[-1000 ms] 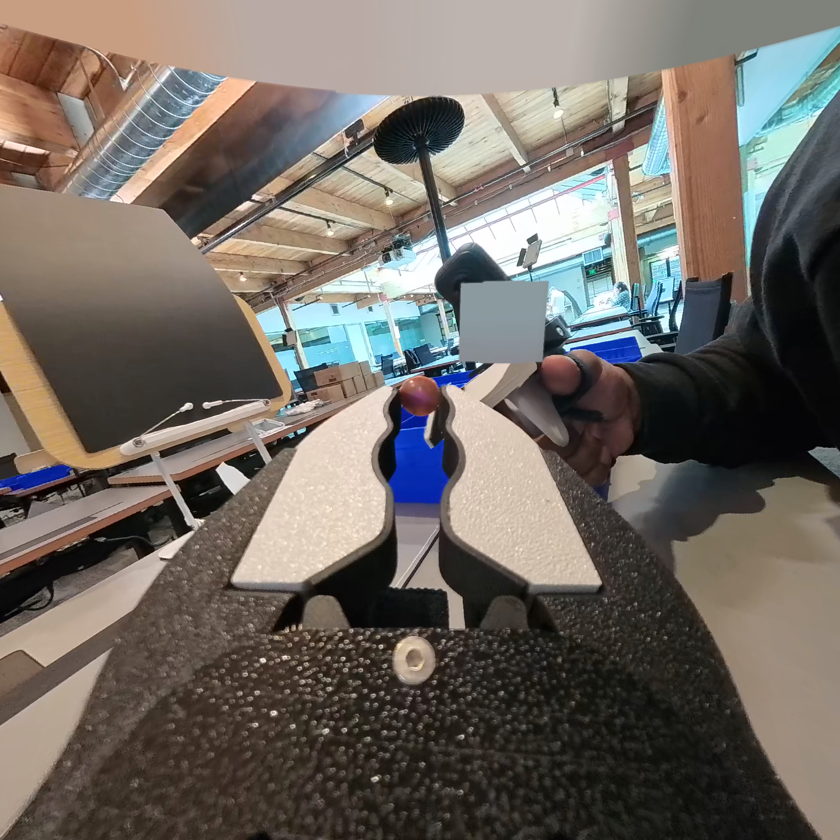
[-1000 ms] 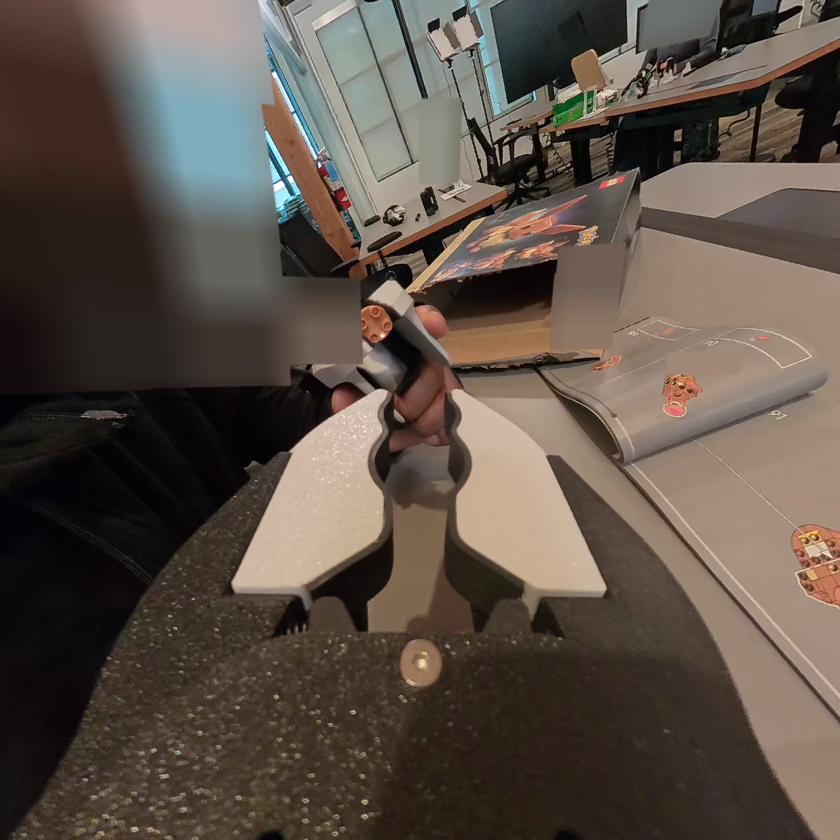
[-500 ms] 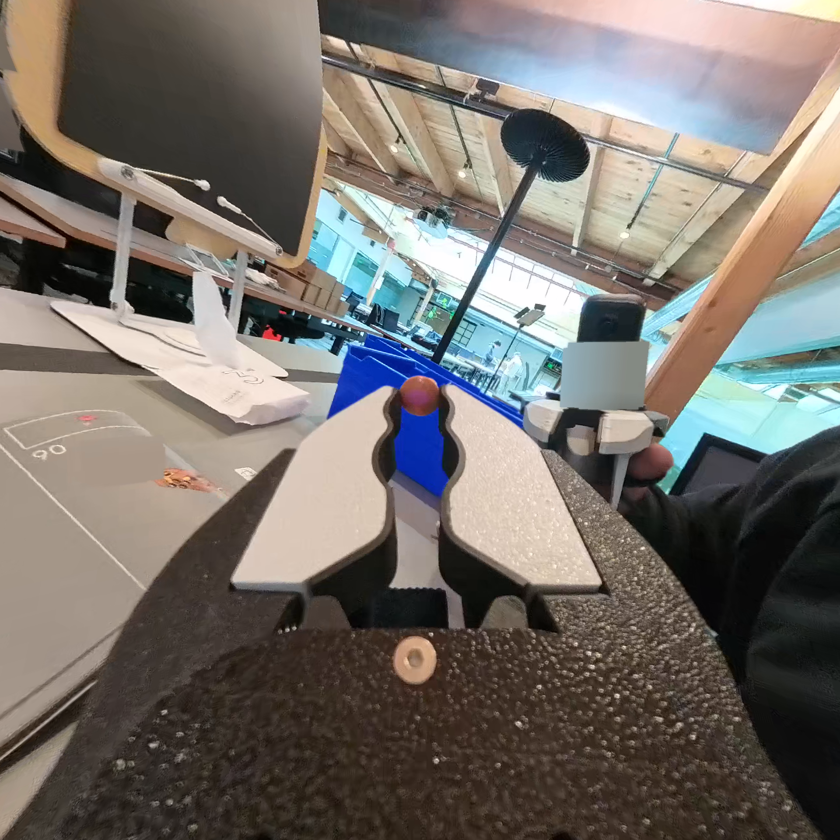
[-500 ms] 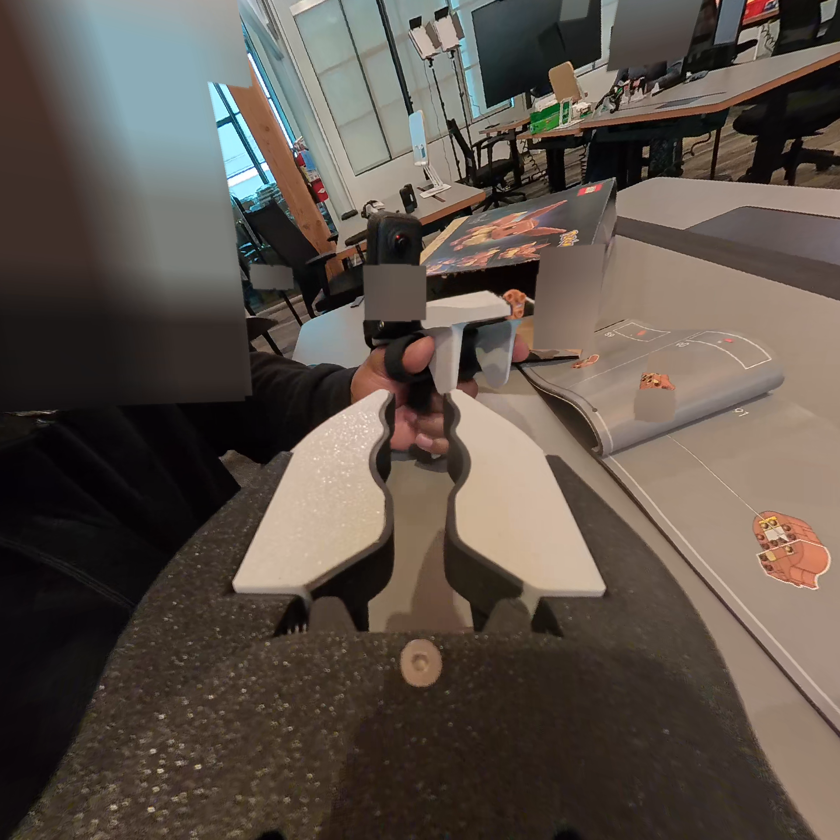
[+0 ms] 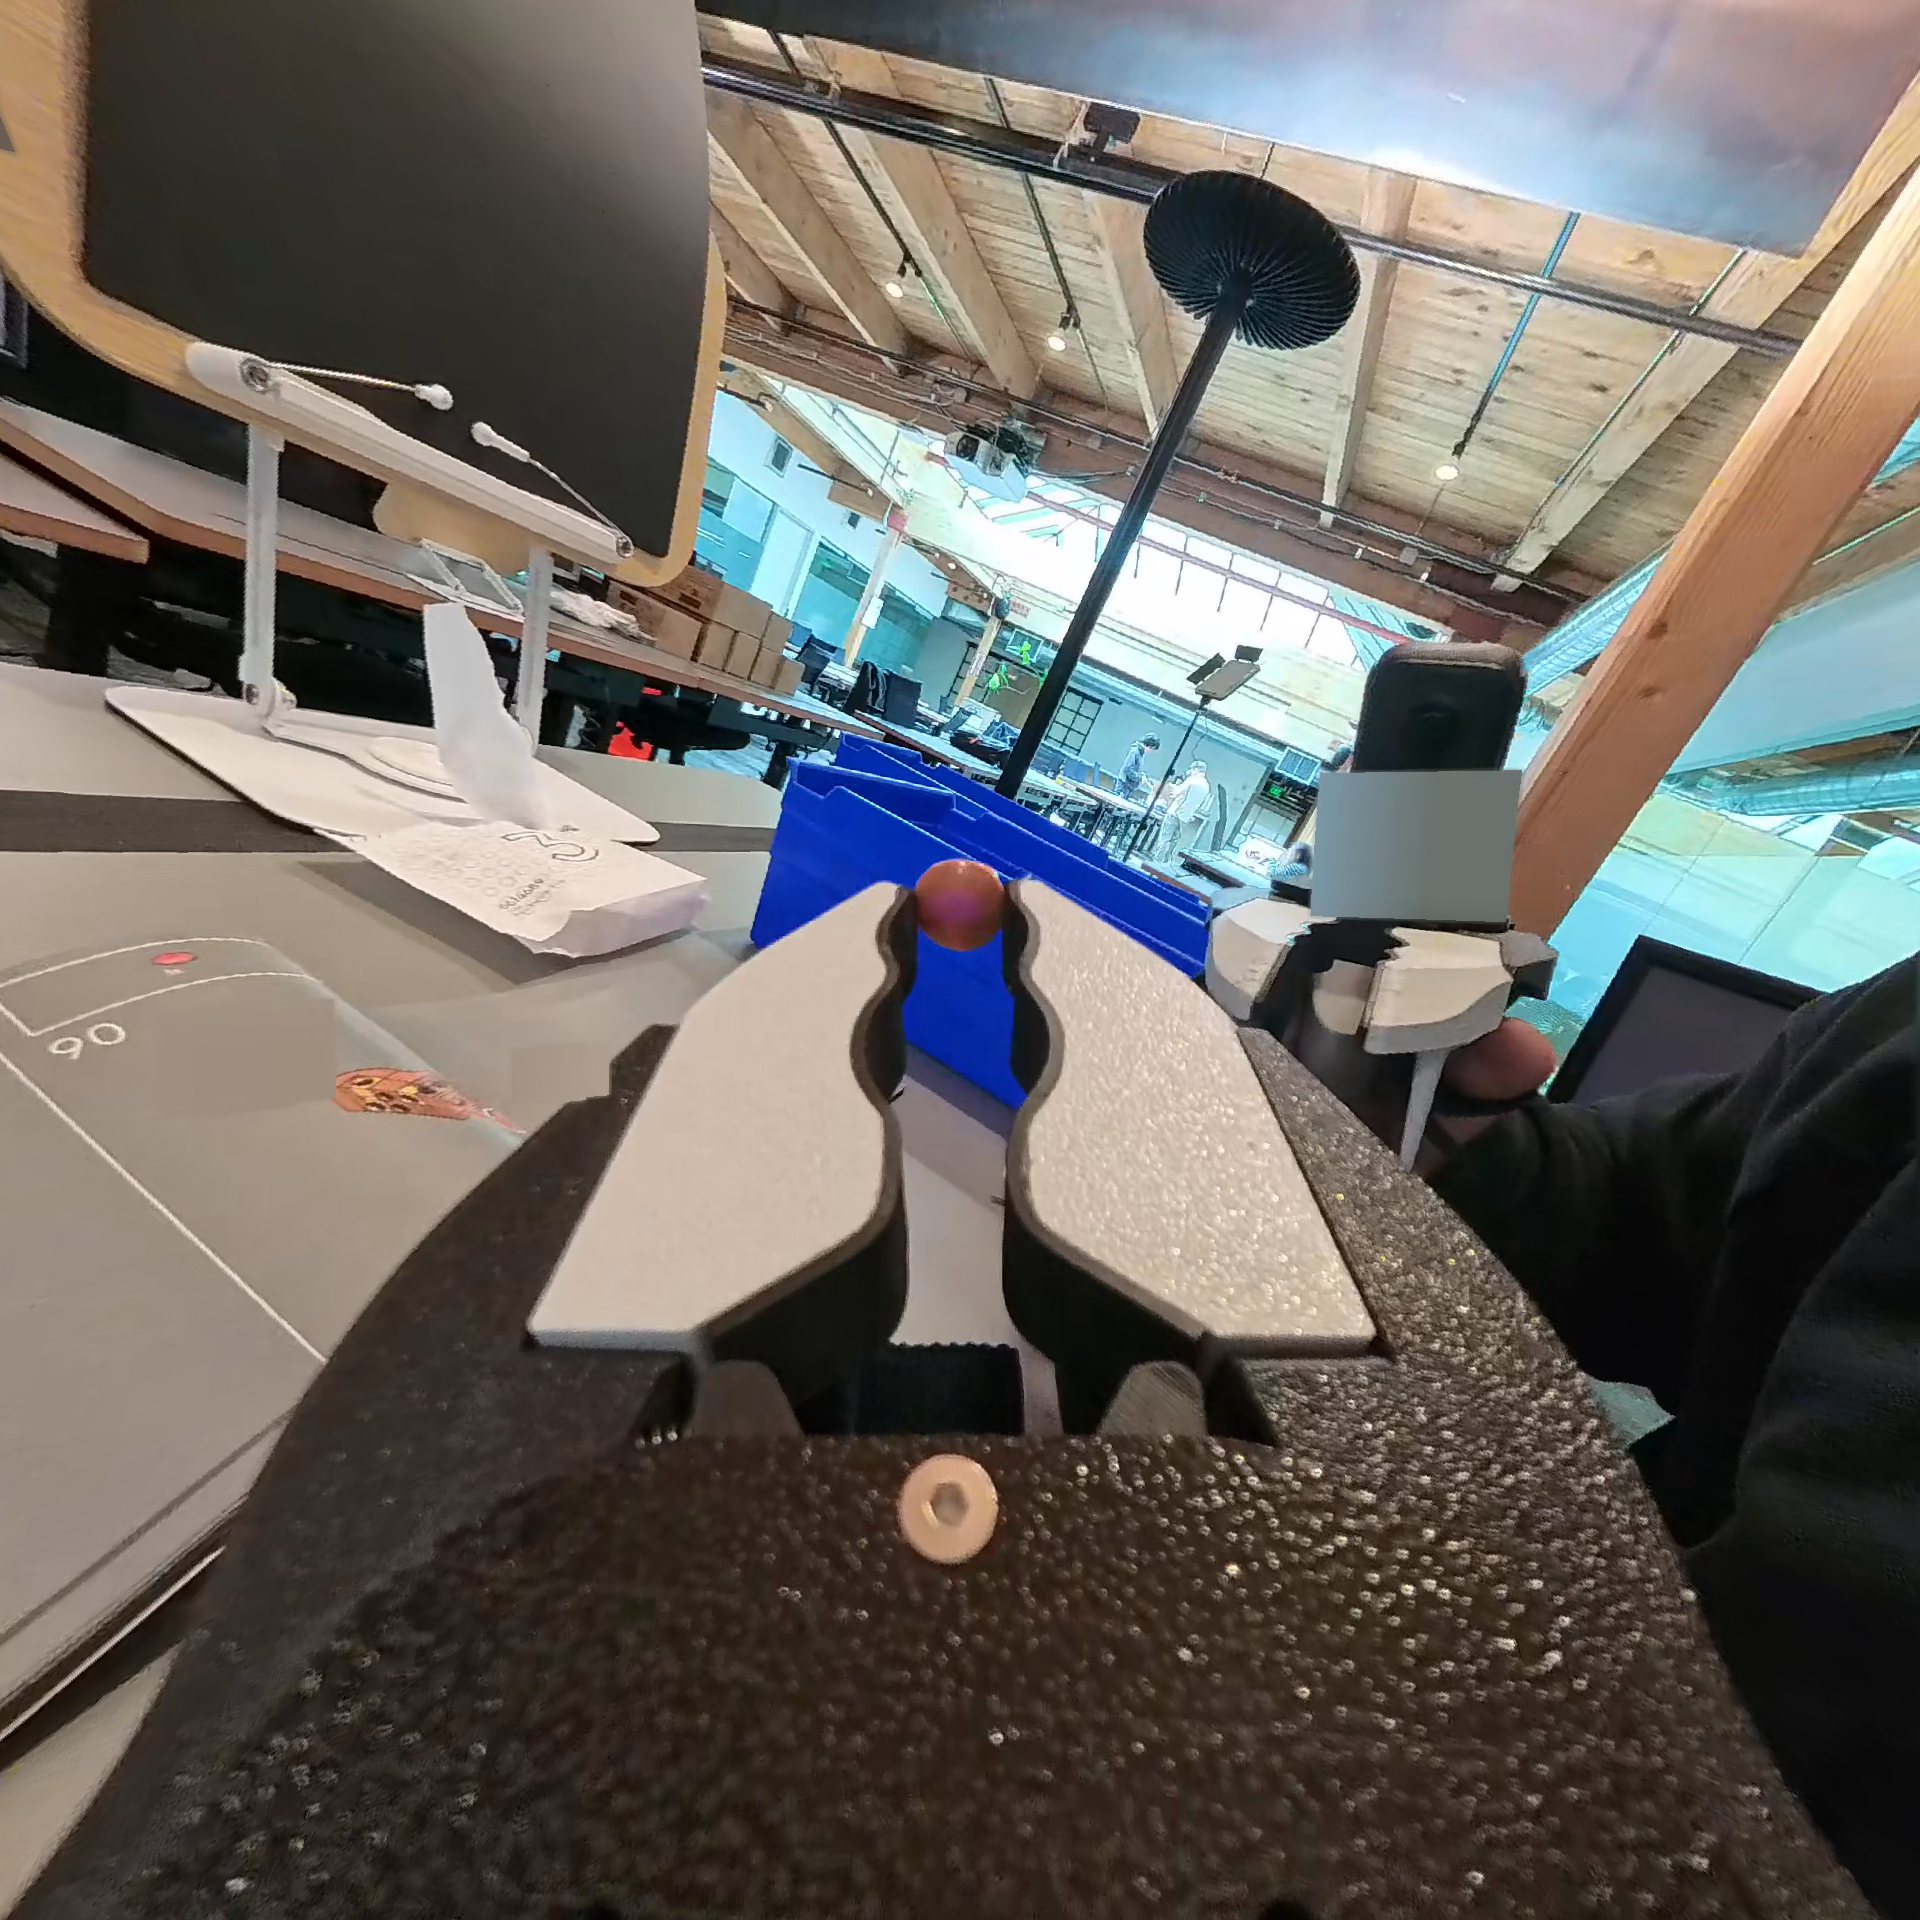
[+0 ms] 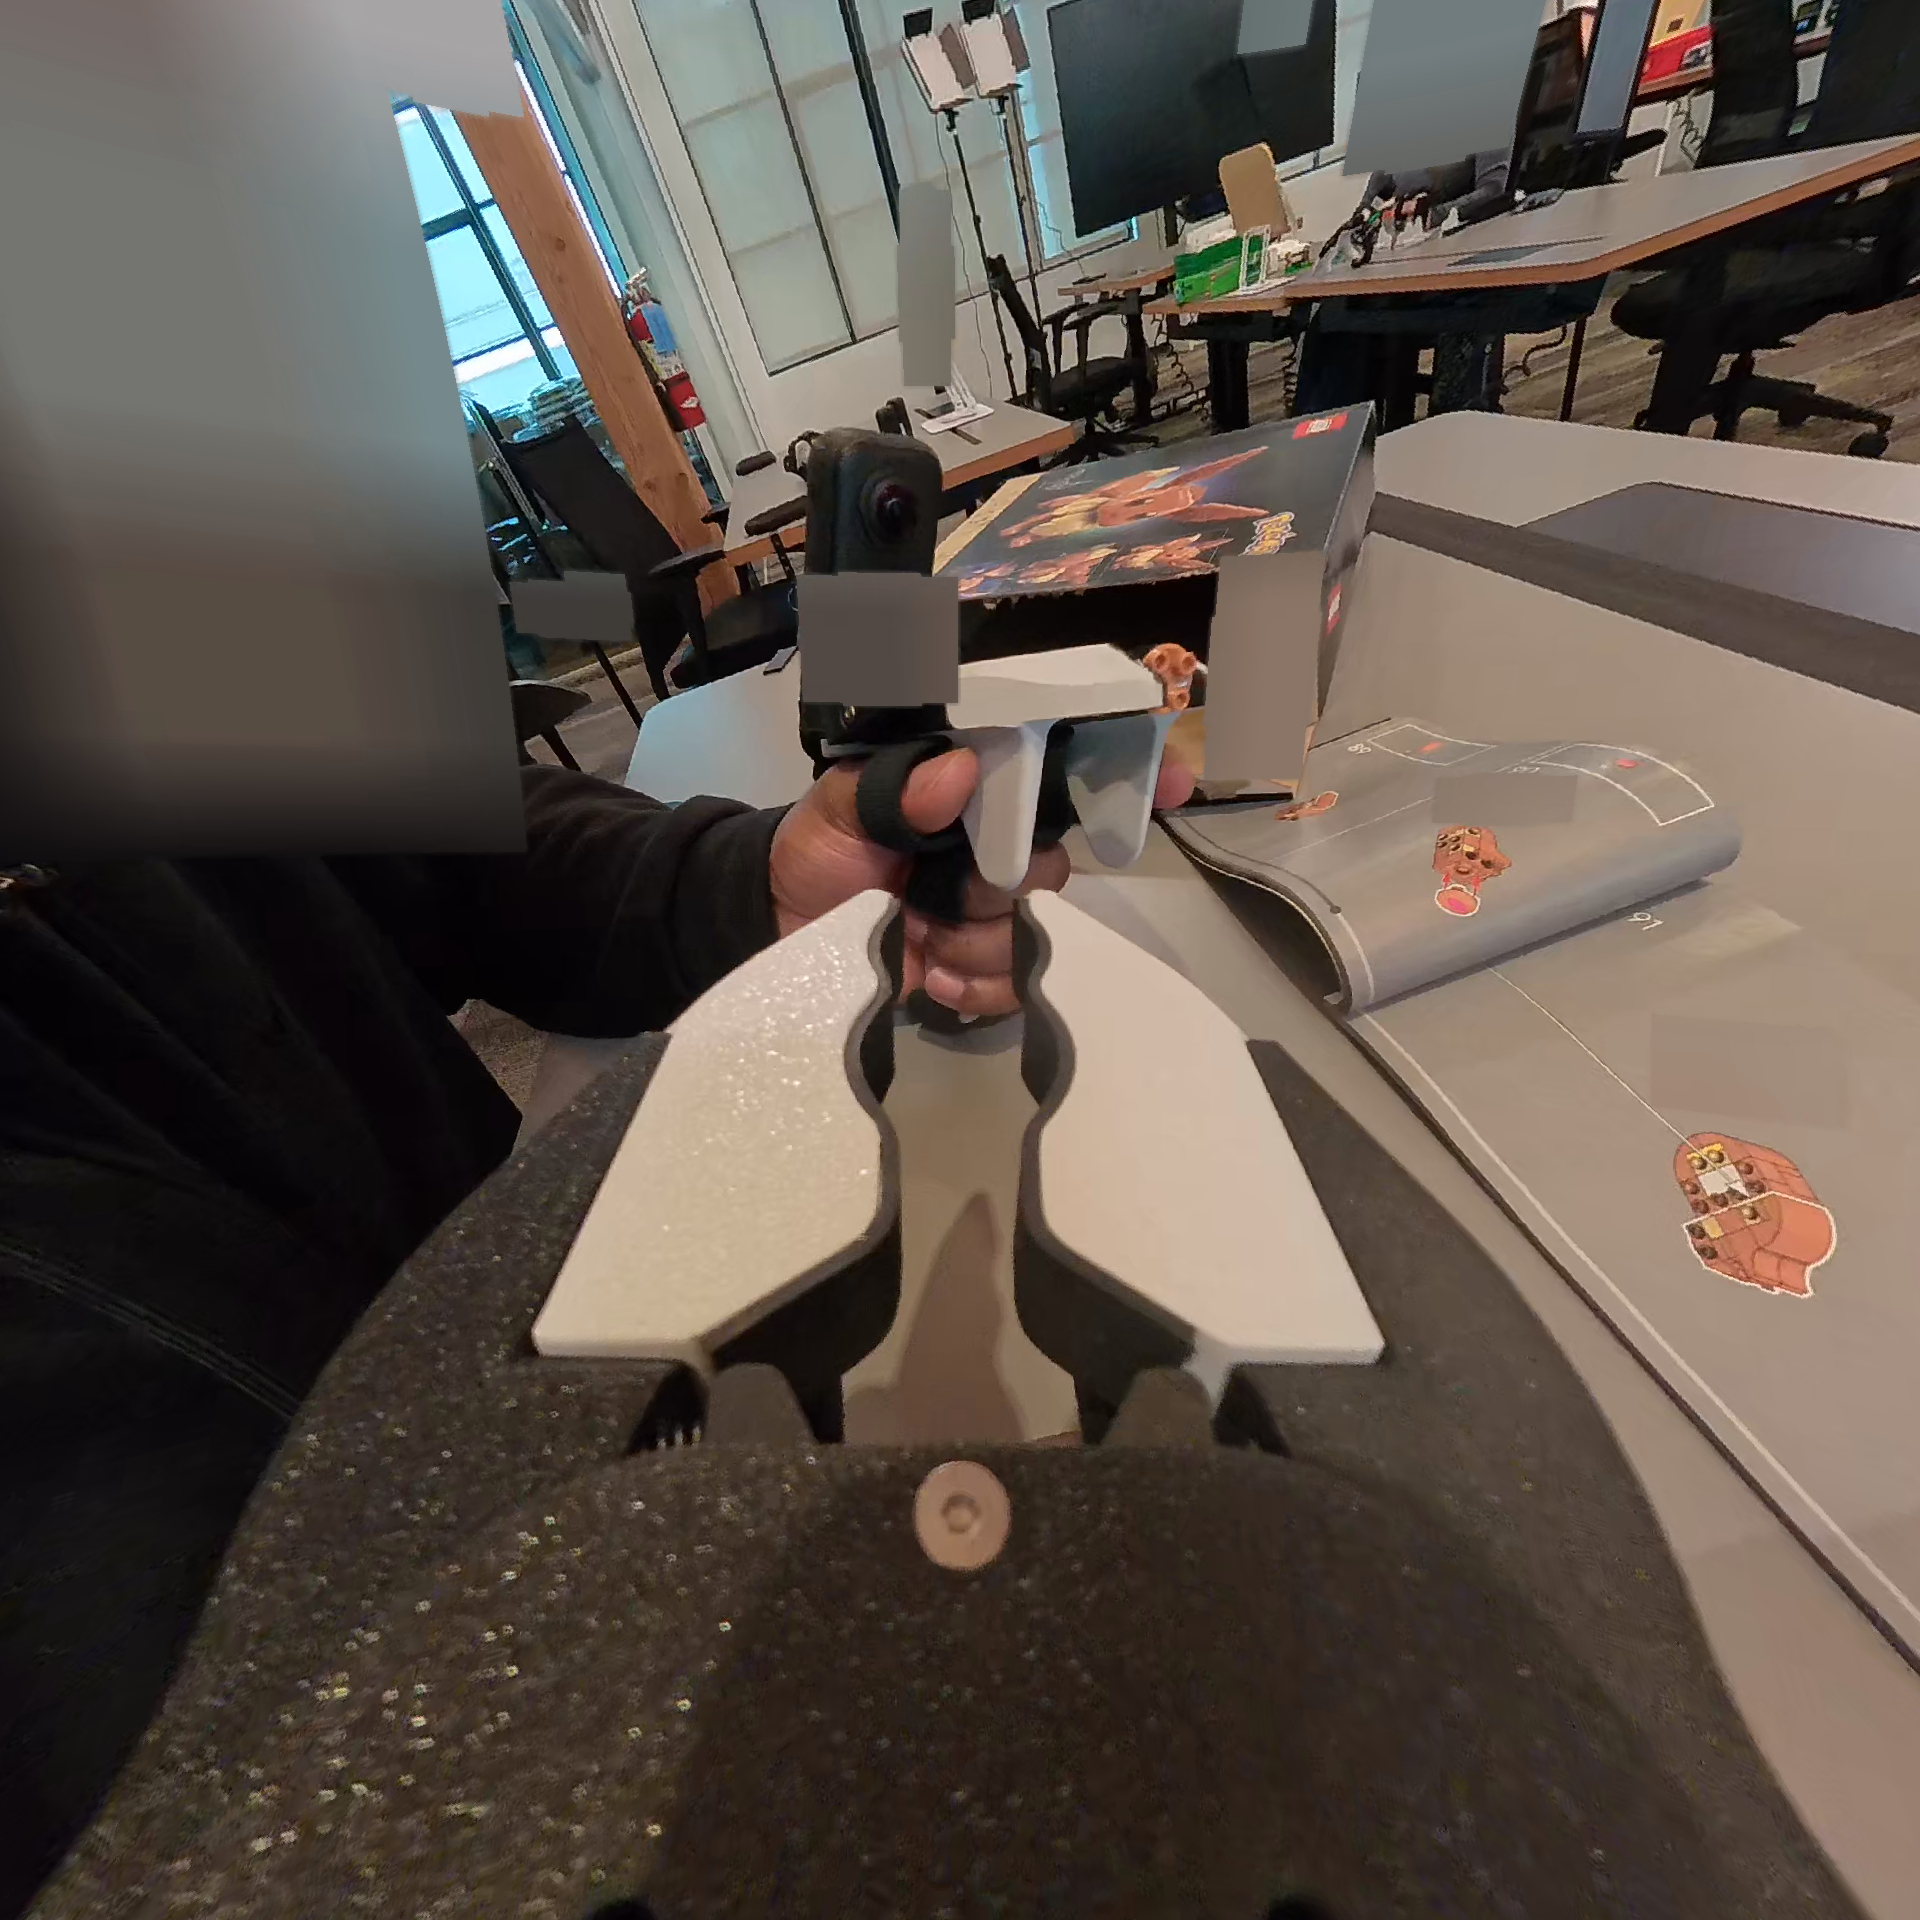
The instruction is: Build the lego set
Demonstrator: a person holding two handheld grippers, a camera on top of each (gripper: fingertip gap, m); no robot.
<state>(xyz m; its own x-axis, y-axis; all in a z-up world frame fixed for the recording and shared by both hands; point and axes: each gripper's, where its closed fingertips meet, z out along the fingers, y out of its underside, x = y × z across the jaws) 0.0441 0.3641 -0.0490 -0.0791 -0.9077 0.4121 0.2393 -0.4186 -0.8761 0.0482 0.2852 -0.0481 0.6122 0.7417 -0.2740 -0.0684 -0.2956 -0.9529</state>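
Grey tabletop [image 6: 1507,1091] in an open office is covered by an open instruction booklet [image 6: 1507,862], with a blue bin [image 5: 883,862] and a printed box [image 6: 1164,520] nearby. A small round brown toy piece [image 5: 958,902] is pinched at the tips of the left gripper [image 5: 958,914], above the table before the bin. Nothing is held by the right gripper [image 6: 958,935], whose jaws are parted; no assembled model is seen.
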